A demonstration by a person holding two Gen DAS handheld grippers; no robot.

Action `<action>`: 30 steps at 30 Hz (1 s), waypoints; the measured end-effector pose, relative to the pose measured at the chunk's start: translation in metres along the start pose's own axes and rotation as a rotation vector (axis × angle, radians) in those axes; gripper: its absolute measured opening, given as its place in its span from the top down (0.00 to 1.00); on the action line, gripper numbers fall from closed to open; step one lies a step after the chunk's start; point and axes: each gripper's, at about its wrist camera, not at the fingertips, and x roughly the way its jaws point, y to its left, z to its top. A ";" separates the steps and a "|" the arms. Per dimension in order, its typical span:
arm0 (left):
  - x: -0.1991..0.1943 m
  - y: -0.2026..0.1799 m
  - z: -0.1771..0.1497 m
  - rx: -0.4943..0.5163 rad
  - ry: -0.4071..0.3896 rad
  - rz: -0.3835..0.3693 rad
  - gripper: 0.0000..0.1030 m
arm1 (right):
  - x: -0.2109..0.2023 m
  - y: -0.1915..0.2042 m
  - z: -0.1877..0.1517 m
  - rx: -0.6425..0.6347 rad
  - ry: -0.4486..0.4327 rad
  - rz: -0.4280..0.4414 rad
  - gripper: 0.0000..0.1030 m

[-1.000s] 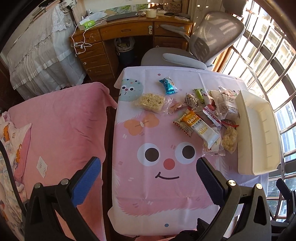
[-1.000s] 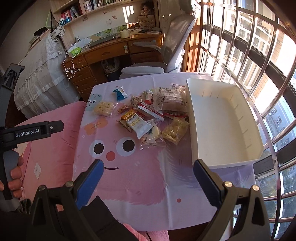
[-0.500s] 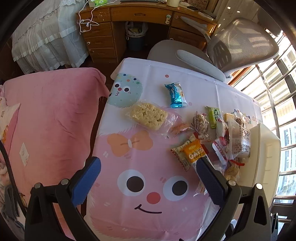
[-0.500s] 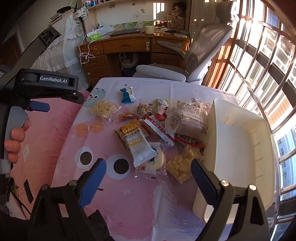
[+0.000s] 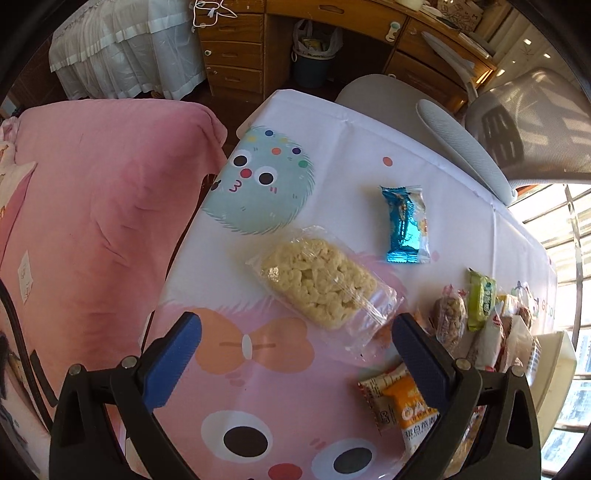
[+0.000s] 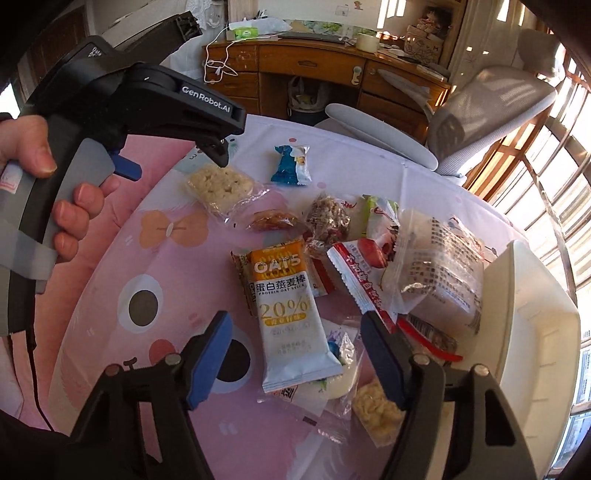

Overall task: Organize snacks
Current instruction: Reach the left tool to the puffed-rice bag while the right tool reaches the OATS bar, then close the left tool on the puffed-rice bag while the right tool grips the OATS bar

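Left wrist view is looking down on the bench [image 5: 369, 140], which is wearing a white and pink cartoon cloth with a teal fuzzy face, an orange bow and a big smiling face printed on it. The left tool [image 5: 295, 354] is hovering above the cloth with its blue-padded jaws standing wide apart and holding nothing. Just ahead of it, between the jaws, a clear-wrapped puffed rice cake [image 5: 317, 282] is lying flat; farther ahead and to the right a blue foil snack [image 5: 406, 225] is lying on its own. To the tool's right, the rest of the snacks are piling together beside a white bin [image 5: 557, 373]. A pink blanket [image 5: 92, 206] is covering the bed to the tool's left, and beyond the bench a wooden desk [image 5: 332, 14], a waste bin [image 5: 314, 62] and a grey mesh chair [image 5: 524, 129] are standing.

Right wrist view is showing the right tool [image 6: 295, 354], jaws also spread wide and empty, hanging over an orange and white oat bar [image 6: 288, 314] that is lying between them on the cloth. To its right the white bin [image 6: 524, 332] is sitting at the bench edge, touching the heap of packets. Sunlit barred windows [image 6: 535, 166] are running along the right of the room.
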 end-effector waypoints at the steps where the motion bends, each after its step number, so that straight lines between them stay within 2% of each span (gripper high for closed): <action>1: 0.007 0.001 0.003 -0.012 0.002 0.000 0.01 | 0.005 0.000 0.001 -0.008 0.009 0.001 0.33; 12: 0.052 0.005 0.021 -0.062 0.011 0.010 0.01 | 0.041 0.002 -0.001 -0.045 0.077 -0.019 0.51; 21: 0.069 0.000 0.034 -0.058 0.026 -0.003 0.03 | 0.051 0.002 0.003 -0.062 0.090 -0.011 0.58; 25: 0.076 0.001 0.034 -0.090 0.058 -0.023 0.11 | 0.052 0.005 0.003 -0.073 0.094 -0.007 0.59; 30: 0.074 -0.001 0.031 -0.095 0.047 -0.008 0.24 | 0.053 0.005 0.005 -0.065 0.102 0.002 0.60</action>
